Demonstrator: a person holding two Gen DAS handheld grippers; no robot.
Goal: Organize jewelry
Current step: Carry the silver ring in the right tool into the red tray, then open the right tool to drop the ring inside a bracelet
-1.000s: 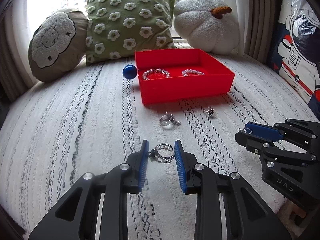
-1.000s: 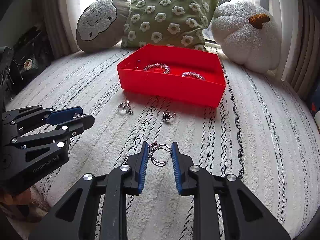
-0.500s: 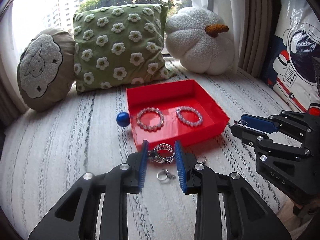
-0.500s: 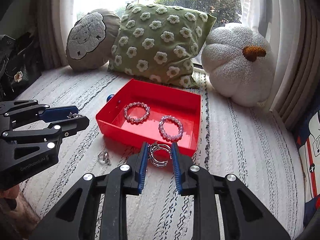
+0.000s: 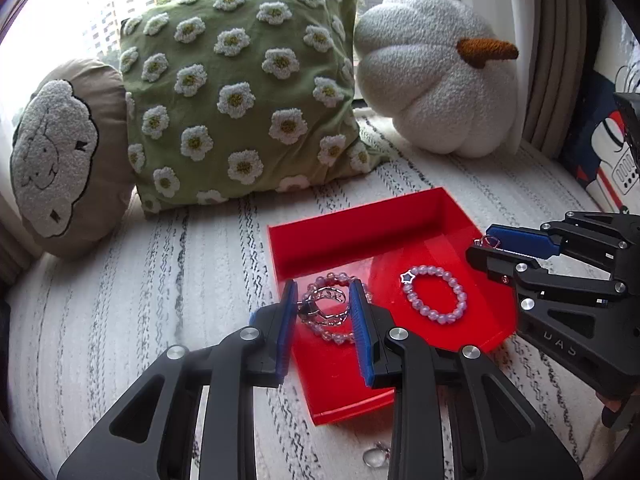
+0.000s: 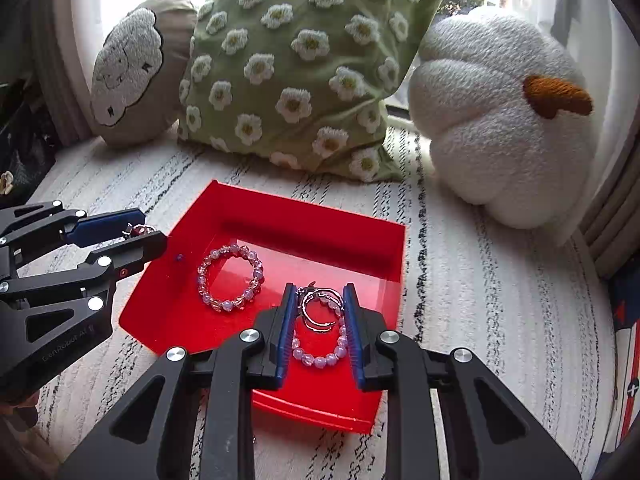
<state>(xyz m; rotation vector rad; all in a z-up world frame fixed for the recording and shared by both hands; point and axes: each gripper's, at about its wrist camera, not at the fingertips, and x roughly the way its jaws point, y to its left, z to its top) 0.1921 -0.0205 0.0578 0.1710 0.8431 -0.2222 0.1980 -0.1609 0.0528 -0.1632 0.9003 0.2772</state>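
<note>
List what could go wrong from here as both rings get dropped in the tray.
1. The left hand-held gripper holds its silver ring above a beaded bracelet; released, it may snag in the beads.
2. The right hand-held gripper holds its ring near the red tray's front corner; it could bounce out.

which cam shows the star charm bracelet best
The left wrist view: the star charm bracelet lies unobstructed on the red tray, its star visible. In the right wrist view the right gripper and the ring it holds cover the bracelet's upper half.
</note>
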